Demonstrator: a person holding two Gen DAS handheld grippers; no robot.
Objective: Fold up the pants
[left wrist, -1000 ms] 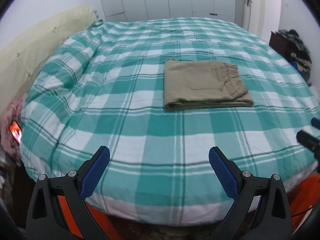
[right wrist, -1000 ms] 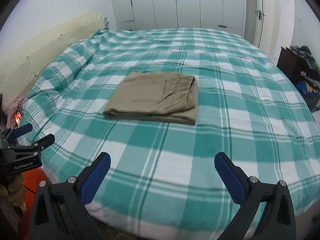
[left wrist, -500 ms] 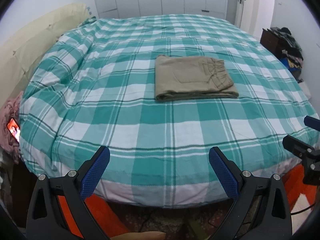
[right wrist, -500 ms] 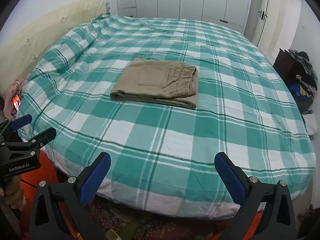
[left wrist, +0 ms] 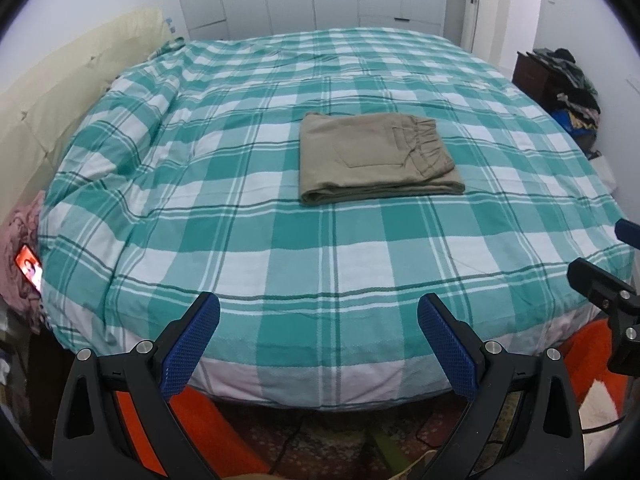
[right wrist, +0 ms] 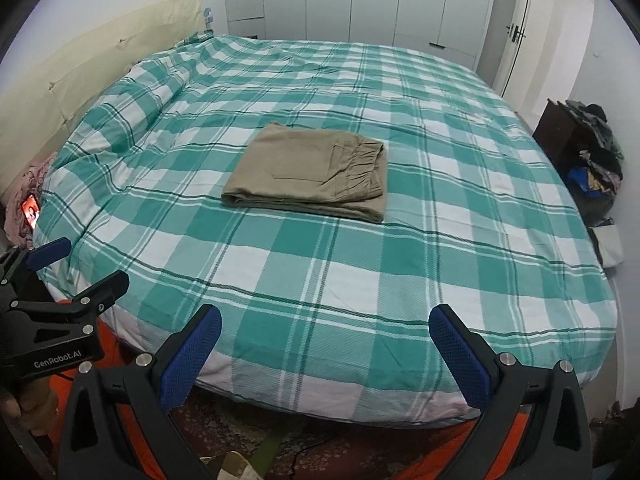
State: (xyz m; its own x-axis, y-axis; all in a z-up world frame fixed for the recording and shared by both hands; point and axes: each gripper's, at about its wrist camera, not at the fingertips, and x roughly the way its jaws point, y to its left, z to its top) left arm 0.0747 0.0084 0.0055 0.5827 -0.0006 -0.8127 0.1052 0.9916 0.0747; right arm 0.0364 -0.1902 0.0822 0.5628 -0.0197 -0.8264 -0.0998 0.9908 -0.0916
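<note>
The khaki pants (left wrist: 376,158) lie folded into a flat rectangle in the middle of the bed (left wrist: 280,248), elastic waistband to the right; they also show in the right wrist view (right wrist: 310,176). My left gripper (left wrist: 319,322) is open and empty, held back past the bed's near edge. My right gripper (right wrist: 325,330) is open and empty too, to the right of the left one. Each gripper shows at the edge of the other's view: the right one (left wrist: 600,256) and the left one (right wrist: 76,264).
The bed has a green-and-white checked cover (right wrist: 400,240). A cream headboard (left wrist: 60,108) runs along the left. A lit phone (left wrist: 29,266) lies on pink cloth at the left. White wardrobes (right wrist: 360,0) stand behind. A dark cabinet with piled clothes (right wrist: 588,148) is at the right. An orange rug (left wrist: 200,432) lies below.
Both grippers have pulled back away from the bed and risen, so the folded pants look farther off and the bed's near edge and floor have come into view.
</note>
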